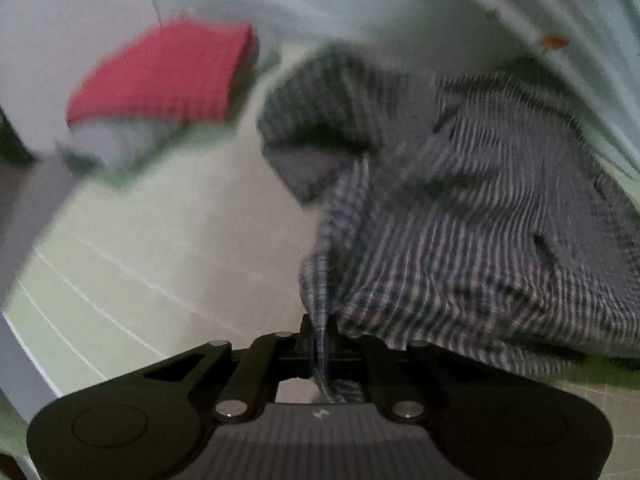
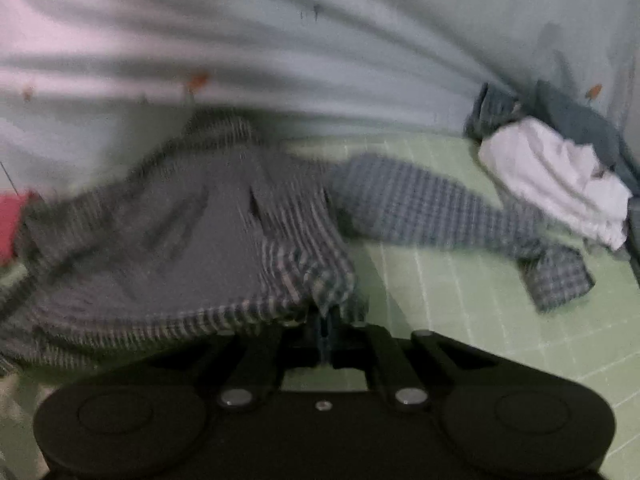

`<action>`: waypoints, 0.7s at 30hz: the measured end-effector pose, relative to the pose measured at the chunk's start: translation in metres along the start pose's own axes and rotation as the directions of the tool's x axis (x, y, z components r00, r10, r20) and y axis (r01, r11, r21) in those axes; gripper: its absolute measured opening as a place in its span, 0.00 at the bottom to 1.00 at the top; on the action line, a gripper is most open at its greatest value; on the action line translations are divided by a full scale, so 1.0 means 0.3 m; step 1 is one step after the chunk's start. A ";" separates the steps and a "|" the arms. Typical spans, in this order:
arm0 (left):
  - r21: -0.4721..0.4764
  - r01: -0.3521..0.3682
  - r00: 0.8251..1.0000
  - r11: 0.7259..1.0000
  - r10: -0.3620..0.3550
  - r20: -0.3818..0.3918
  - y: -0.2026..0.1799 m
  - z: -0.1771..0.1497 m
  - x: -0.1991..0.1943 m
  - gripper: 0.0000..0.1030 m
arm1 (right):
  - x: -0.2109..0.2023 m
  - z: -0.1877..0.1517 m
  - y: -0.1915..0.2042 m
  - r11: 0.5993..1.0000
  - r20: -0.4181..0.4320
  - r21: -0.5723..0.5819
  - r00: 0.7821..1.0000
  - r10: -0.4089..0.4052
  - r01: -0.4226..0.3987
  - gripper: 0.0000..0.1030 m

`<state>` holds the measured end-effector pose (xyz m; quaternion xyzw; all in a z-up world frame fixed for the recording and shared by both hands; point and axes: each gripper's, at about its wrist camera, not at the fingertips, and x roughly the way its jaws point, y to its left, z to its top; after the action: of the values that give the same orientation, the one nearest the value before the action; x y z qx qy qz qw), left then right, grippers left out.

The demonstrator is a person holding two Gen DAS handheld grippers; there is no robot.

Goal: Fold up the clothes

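Both grippers are pinching the checked shirt [image 1: 460,208]: the left gripper [image 1: 320,332] and right gripper [image 2: 326,320] are each clamping a near edge, the rest trailing over the green mat [image 2: 460,300]. Judging by this, lifting is underway; next comes laying it flat, clear of the folded red cloth [image 1: 160,72] far left.

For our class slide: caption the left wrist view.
Left gripper shut on checked shirt; red folded cloth behind.

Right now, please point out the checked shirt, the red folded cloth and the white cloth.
checked shirt [image 1: 480,208]: left wrist view, on its striped body.
red folded cloth [image 1: 160,76]: left wrist view, on its top face.
white cloth [image 2: 560,180]: right wrist view, on its crumpled middle.
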<state>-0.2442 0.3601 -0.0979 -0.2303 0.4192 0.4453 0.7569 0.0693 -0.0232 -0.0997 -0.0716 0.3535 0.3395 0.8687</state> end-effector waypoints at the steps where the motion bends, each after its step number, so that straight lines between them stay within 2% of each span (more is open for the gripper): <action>1: 0.022 -0.010 0.999 1.000 0.010 0.031 0.006 0.023 -0.045 0.04 | -0.035 0.025 -0.004 1.000 0.026 0.012 1.000 0.006 -0.007 0.02; 5: 0.049 0.003 0.986 0.999 -0.011 0.164 0.024 0.134 -0.180 0.04 | -0.125 0.137 -0.037 0.996 0.141 0.078 0.990 0.024 -0.035 0.00; 8: 0.037 -0.035 0.979 0.999 0.027 0.201 0.013 0.195 -0.154 0.04 | -0.064 0.198 -0.085 0.990 0.176 0.140 0.984 -0.025 0.001 0.00; 9: 0.026 -0.054 0.980 0.998 0.048 0.195 0.008 0.209 -0.124 0.04 | -0.032 0.212 -0.104 0.987 0.175 0.159 0.984 -0.043 0.015 0.00; 11: -0.013 -0.068 0.988 0.998 0.069 0.137 0.005 0.217 -0.047 0.05 | 0.060 0.216 -0.133 0.984 0.114 0.162 0.989 -0.094 0.075 0.00; 14: -0.065 -0.063 0.997 0.996 0.066 0.033 0.013 0.200 0.049 0.05 | 0.143 0.178 -0.089 0.986 0.026 0.088 0.989 -0.143 0.141 0.04; 16: -0.074 -0.060 0.998 0.995 0.060 -0.011 0.021 0.174 0.083 0.05 | 0.163 0.130 -0.062 0.985 -0.018 0.059 0.986 -0.164 0.165 0.15; 17: -0.074 -0.061 0.998 0.995 0.060 -0.025 0.030 0.161 0.094 0.07 | 0.161 0.097 -0.061 0.981 -0.043 0.070 0.983 -0.177 0.180 0.31; 18: -0.073 -0.063 0.997 0.995 0.060 -0.040 0.041 0.149 0.107 0.07 | 0.159 0.064 -0.060 0.977 -0.068 0.080 0.979 -0.190 0.195 0.40; 21: -0.085 -0.062 0.995 0.994 0.055 -0.085 0.070 0.128 0.148 0.08 | 0.154 -0.038 -0.063 0.962 -0.156 0.099 0.958 -0.239 0.256 0.42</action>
<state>-0.2347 0.4196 -0.1137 -0.2692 0.4369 0.4753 0.7146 0.0990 -0.0168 -0.1408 -0.0877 0.4223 0.2003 0.8797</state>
